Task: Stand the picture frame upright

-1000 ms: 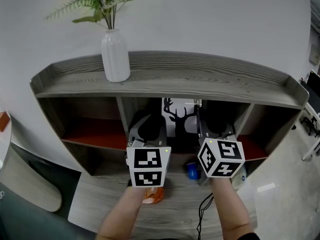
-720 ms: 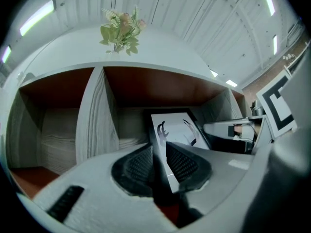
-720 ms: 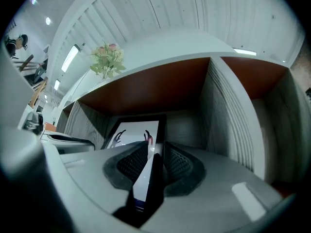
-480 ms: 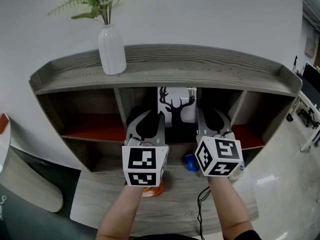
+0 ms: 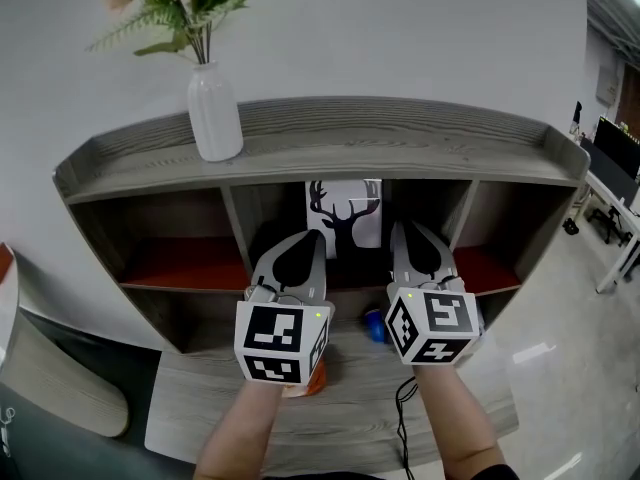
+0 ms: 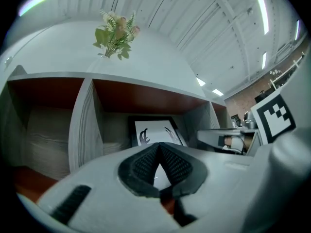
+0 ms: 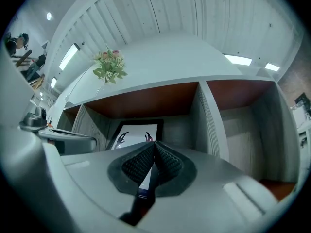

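Looks pretty much done: picture frame (image 5: 345, 217) stands upright in the shelf (image 5: 420, 140), and left claw (image 5: 308, 238) and right claw (image 5: 402, 230) have both just closed on nothing.

Bright, even indoor light. In the left gripper view ceiling strip lights (image 6: 261, 6) glare at two o'clock. The shelf's compartments (image 5: 175, 233) lie shadowed. Both gripper views bulge fisheye, corners black.
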A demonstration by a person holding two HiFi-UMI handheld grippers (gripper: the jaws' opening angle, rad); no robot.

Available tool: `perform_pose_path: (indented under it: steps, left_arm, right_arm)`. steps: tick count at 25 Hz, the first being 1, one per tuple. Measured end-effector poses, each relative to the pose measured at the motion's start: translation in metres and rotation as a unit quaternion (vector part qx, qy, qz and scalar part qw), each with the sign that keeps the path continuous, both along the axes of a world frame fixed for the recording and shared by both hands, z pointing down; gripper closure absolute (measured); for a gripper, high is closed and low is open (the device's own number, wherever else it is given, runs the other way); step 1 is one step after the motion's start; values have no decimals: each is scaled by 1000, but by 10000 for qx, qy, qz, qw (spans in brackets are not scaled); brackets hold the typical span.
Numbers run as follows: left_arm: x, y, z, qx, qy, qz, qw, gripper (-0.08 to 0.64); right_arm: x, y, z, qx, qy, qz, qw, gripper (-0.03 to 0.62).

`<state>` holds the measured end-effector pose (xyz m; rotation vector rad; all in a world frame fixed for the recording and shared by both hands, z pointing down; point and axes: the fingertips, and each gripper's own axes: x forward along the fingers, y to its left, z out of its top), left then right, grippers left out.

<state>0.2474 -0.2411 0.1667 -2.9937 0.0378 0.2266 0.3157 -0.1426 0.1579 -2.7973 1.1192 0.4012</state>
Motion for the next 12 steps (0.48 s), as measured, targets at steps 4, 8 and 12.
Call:
perform_pose_path:
  steps: [4, 8, 12]
  left_arm:
    - [1, 5, 2, -2, -78, 102, 9999, 568]
    - [1, 12, 7, 94, -157, 125, 9998, 566]
    - [-4, 14, 9, 120, -60, 107, 9999, 565]
  right_arm:
    - [-6, 5, 1, 19, 38, -43, 10000, 591]
    - [-12, 8, 4, -32, 56, -60, 10000, 592]
    - [-21, 11, 8, -104, 119, -64, 9999, 592]
